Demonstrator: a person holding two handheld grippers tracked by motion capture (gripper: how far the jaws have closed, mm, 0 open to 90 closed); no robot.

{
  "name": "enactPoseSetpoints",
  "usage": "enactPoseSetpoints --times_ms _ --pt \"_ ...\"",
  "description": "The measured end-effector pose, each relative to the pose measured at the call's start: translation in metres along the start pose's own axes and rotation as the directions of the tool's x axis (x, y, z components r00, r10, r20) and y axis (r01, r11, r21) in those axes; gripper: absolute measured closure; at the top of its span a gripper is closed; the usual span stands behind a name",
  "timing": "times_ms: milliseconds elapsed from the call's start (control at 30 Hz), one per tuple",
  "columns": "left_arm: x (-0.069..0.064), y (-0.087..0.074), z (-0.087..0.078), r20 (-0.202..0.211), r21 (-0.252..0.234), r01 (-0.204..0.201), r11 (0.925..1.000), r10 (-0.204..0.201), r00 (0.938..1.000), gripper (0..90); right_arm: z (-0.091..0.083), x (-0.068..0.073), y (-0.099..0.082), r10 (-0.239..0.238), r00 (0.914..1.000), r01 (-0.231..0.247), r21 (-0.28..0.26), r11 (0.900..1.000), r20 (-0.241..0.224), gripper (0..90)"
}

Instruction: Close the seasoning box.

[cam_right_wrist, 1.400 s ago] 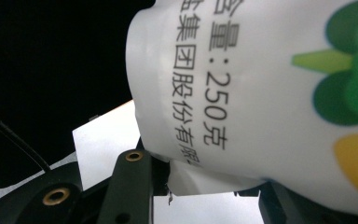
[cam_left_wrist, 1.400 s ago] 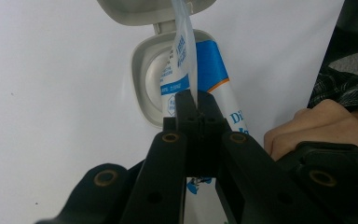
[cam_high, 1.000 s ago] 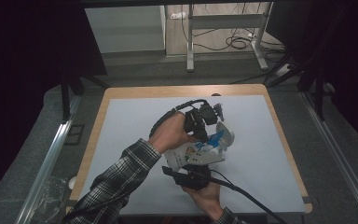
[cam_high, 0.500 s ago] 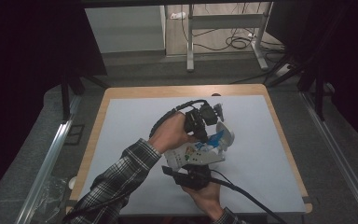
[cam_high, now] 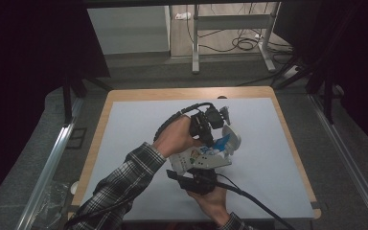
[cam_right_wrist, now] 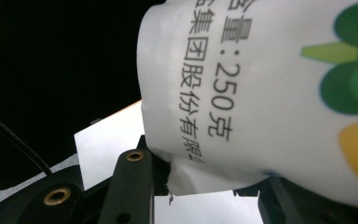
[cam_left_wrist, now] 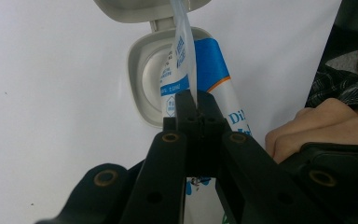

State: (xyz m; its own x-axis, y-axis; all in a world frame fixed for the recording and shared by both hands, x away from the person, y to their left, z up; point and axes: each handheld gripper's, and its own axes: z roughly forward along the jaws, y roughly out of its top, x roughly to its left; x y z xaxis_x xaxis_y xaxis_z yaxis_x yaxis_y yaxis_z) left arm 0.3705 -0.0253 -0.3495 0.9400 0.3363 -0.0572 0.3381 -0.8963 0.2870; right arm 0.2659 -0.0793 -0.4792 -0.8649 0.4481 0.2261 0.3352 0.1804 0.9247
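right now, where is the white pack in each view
High view: white pack at centre, just below the middle.
Left gripper view: above the jaws, upper centre, its flip lid open.
Right gripper view: upper right, over the jaws.
Shared landmark: the pale table cover.

— Anything shift between the earlier pictures and this one?

— Nothing I can make out — the left gripper (cam_high: 217, 136), the right gripper (cam_high: 201, 168) and the white pouch (cam_high: 196, 157) between them sit exactly where they sat in the high view.

— The jaws?

— No opening or closing to see either (the left pair is pinched on the thin sachet (cam_left_wrist: 182, 56), the right pair on the pouch's edge). Both forearms lie at the same angle too.
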Motion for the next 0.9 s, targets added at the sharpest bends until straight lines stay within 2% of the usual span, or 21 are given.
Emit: enactPoseSetpoints --times_ms 900 --pt "-0.0004 0.0006 0.0015 0.004 0.001 0.001 1.0000 -0.001 1.0000 90.0 -0.0013 0.0005 0.0019 0.000 1.0000 0.000 -0.007 1.0000 0.002 66.2"
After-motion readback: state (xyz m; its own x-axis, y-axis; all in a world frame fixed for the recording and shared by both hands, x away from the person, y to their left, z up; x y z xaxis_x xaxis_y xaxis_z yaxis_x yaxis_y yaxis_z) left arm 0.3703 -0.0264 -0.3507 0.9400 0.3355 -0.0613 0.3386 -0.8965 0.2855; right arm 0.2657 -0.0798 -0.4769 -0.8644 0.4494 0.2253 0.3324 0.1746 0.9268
